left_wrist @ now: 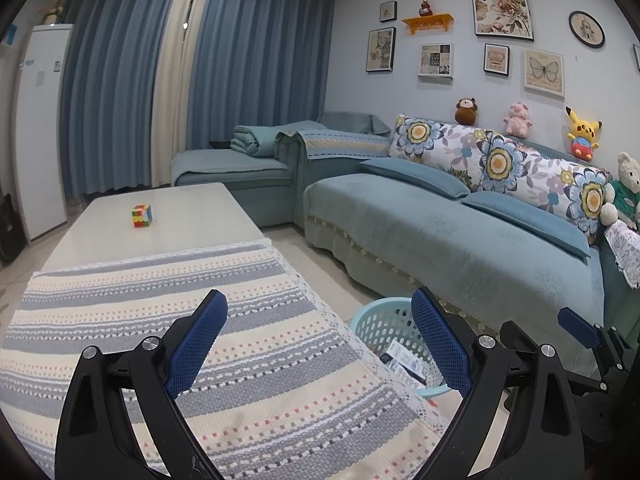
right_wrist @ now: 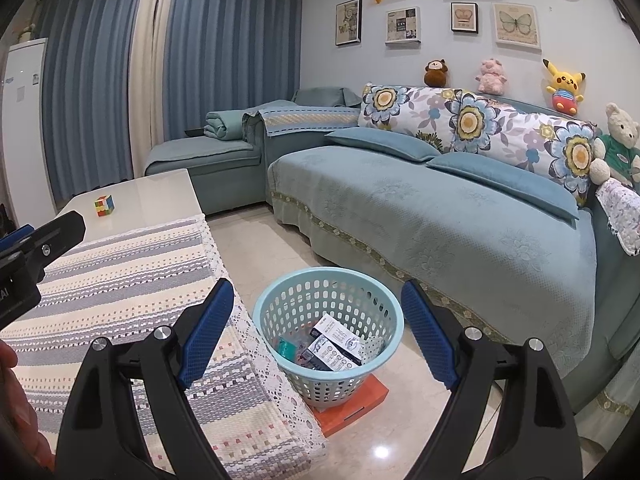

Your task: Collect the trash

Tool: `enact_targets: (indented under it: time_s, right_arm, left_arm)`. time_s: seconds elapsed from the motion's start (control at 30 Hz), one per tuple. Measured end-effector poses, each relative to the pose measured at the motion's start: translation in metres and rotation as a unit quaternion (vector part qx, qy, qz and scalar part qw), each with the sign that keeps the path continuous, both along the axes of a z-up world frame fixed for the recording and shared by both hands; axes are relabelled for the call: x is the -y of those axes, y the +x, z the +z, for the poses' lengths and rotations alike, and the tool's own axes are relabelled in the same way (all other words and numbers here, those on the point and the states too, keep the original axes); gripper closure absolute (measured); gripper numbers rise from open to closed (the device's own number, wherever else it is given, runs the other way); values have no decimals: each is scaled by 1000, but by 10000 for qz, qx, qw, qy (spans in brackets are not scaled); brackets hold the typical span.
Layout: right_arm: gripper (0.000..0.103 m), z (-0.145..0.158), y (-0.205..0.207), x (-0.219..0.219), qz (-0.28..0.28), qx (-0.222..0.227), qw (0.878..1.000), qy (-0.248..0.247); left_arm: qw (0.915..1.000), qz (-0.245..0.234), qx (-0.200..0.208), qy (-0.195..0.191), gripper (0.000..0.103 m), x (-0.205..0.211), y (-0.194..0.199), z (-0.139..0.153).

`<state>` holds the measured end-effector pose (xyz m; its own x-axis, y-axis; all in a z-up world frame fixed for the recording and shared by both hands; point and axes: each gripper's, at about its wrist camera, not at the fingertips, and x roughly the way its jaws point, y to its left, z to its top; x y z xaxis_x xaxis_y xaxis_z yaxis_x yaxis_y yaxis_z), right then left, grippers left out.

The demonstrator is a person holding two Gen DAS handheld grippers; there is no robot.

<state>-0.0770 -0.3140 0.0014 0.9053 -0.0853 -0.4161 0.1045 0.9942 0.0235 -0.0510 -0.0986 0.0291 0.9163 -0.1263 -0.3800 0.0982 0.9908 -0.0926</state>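
A light blue perforated waste basket [right_wrist: 280,312] stands on the floor between the coffee table and the sofa, on an orange board [right_wrist: 360,404]. Inside lie white and dark paper boxes [right_wrist: 334,342] and a teal packet [right_wrist: 289,347]. My right gripper [right_wrist: 318,328] is open and empty, hovering above the basket. My left gripper [left_wrist: 320,340] is open and empty over the striped tablecloth [left_wrist: 168,320]; the basket [left_wrist: 384,320] shows partly between its fingers. The right gripper's blue tip [left_wrist: 576,326] shows at the right of the left wrist view.
A coffee table [left_wrist: 160,220] holds a colourful puzzle cube [left_wrist: 142,215]. A teal L-shaped sofa [right_wrist: 440,208] with floral cushions and plush toys runs along the right. Blue curtains [left_wrist: 120,100] and a white cabinet [left_wrist: 40,120] stand at the back.
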Motion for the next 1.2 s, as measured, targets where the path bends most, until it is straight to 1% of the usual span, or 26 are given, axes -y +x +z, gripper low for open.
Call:
enact_targets:
  time_s: [1.2]
  right_arm:
    - [22, -4, 2, -4, 44, -22, 9999, 94]
  left_arm:
    - [10000, 85, -37, 9, 12, -4, 2, 0]
